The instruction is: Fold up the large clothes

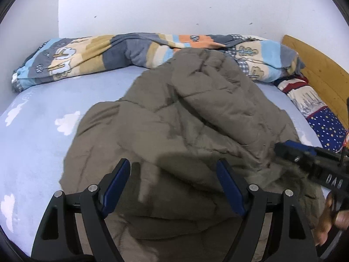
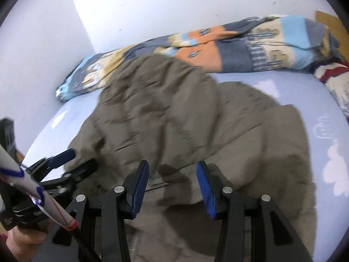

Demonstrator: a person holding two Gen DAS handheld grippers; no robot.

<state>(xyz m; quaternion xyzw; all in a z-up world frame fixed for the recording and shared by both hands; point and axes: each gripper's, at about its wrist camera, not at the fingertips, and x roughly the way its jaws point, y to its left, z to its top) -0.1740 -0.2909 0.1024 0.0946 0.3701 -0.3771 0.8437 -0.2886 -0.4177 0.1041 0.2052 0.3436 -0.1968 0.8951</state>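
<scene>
A large olive-brown padded coat [image 1: 185,131] lies crumpled on the light blue bed sheet [image 1: 43,135]. My left gripper [image 1: 174,163] is open and hovers just above the coat's near part, holding nothing. My right gripper [image 2: 172,166] is open too, above the coat [image 2: 174,120], with its view blurred. In the left wrist view the right gripper [image 1: 290,150] reaches in from the right edge over the coat's fur trim. In the right wrist view the left gripper [image 2: 65,159] shows at the left, over the coat's edge.
A rolled patterned quilt [image 1: 130,52] lies along the white wall at the back of the bed. A starred pillow [image 1: 322,122] and a wooden headboard [image 1: 316,65] are at the right. The sheet [image 2: 327,142] has white cloud prints.
</scene>
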